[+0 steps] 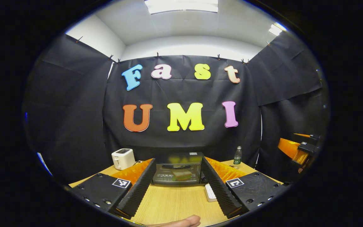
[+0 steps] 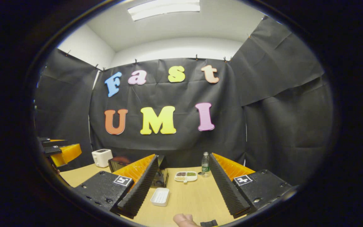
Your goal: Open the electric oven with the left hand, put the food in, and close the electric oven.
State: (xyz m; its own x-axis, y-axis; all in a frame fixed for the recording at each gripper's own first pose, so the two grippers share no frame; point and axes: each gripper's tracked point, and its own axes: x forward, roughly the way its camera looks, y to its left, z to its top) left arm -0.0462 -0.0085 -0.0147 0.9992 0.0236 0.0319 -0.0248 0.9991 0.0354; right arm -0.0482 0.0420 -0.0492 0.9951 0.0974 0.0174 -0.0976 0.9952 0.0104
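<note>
The black electric oven (image 1: 177,171) stands at the back middle of the wooden table (image 1: 172,205), its glass door upright and shut. A tan slab of food (image 1: 181,175) shows behind the glass. My left gripper (image 1: 178,160) is open, held back from the oven, with the oven framed between its fingers. My right gripper (image 2: 183,156) is open too and holds nothing. It hangs off to the right in the left gripper view (image 1: 298,149). In the right gripper view the oven (image 2: 162,173) is partly hidden behind a finger.
A white toaster (image 1: 123,158) stands left of the oven and a green-labelled bottle (image 1: 237,155) right of it. An empty white tray (image 2: 160,196) lies in front of the oven's right side. A divided dish (image 2: 186,176) sits near the bottle. A fingertip (image 1: 181,221) shows at the bottom edge.
</note>
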